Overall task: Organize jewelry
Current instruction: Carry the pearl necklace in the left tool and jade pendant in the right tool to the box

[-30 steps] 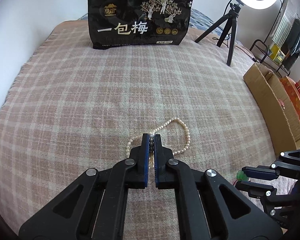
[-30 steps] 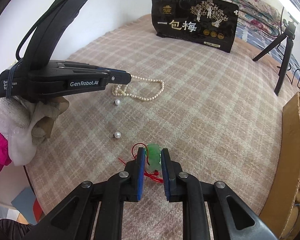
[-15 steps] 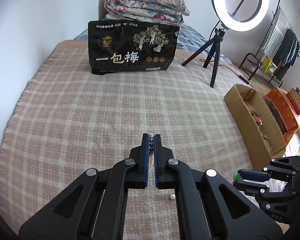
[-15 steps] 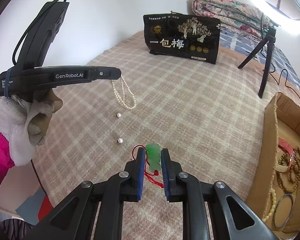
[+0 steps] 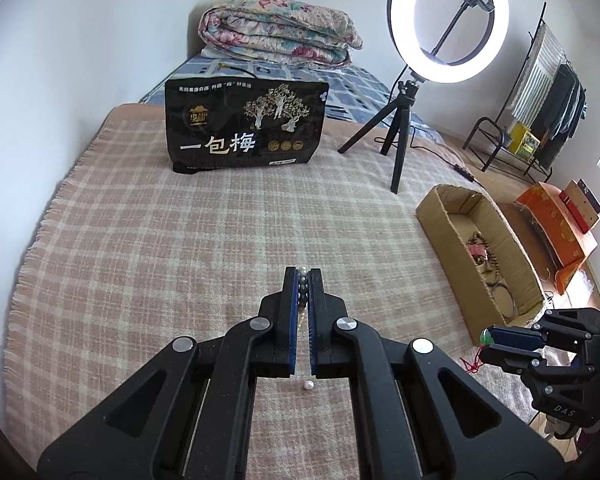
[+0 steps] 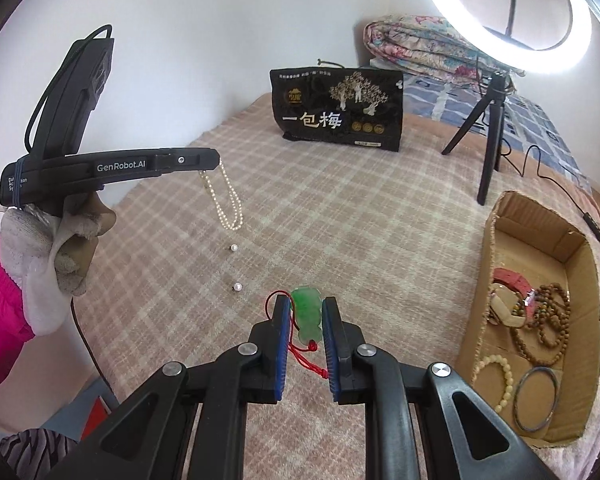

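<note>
Above the plaid blanket (image 6: 380, 216), left gripper (image 5: 302, 276) clamped on pearl necklace (image 6: 226, 196), strand dangling clear. Two loose pearls (image 6: 236, 267) lie below it. Right gripper (image 6: 307, 312) pinches green jade pendant (image 6: 308, 314). Cardboard box (image 6: 580, 248) far right, holding bracelets.

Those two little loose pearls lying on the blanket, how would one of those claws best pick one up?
Straight down from above, fingers either side of the round bead. The nearer pearl lies alone on the flat blanket, apart from the farther pearl, so any side is probably fine. It is tiny and round, so it may roll; close slowly and centred. A small stud seems to stick out; too small to judge.
</note>
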`<state>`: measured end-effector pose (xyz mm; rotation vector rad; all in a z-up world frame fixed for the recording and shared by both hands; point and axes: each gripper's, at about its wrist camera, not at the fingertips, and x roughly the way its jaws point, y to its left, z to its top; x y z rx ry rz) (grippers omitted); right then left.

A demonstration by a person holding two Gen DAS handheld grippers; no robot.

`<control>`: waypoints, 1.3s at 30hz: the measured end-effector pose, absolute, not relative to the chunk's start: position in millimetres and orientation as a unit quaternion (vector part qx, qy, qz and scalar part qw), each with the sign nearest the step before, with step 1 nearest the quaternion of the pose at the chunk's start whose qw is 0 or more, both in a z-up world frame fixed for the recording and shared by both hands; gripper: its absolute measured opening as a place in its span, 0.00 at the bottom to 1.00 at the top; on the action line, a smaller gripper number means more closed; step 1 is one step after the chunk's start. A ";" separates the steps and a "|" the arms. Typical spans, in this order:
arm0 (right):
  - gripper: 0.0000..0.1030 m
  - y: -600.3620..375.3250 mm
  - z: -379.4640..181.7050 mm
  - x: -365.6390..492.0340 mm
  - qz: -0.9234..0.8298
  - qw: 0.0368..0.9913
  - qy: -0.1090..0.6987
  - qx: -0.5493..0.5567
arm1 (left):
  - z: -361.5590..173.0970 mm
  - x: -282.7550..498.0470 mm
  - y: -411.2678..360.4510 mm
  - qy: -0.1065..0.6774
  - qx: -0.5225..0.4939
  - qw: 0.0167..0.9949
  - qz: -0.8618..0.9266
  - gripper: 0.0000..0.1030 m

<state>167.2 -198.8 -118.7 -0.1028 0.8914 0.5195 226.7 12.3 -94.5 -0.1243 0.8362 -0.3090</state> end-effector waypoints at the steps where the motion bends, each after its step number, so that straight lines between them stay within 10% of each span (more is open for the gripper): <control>1: 0.14 -202.0 -116.0 165.1 0.246 0.870 0.424 -0.048 | -91.8 225.0 10.6 0.403 -0.060 0.901 -0.151 0.01; 39: 0.14 -355.6 -72.5 121.9 0.142 0.909 0.393 -0.008 | -51.3 199.9 -129.4 0.384 -0.035 0.885 -0.261 0.01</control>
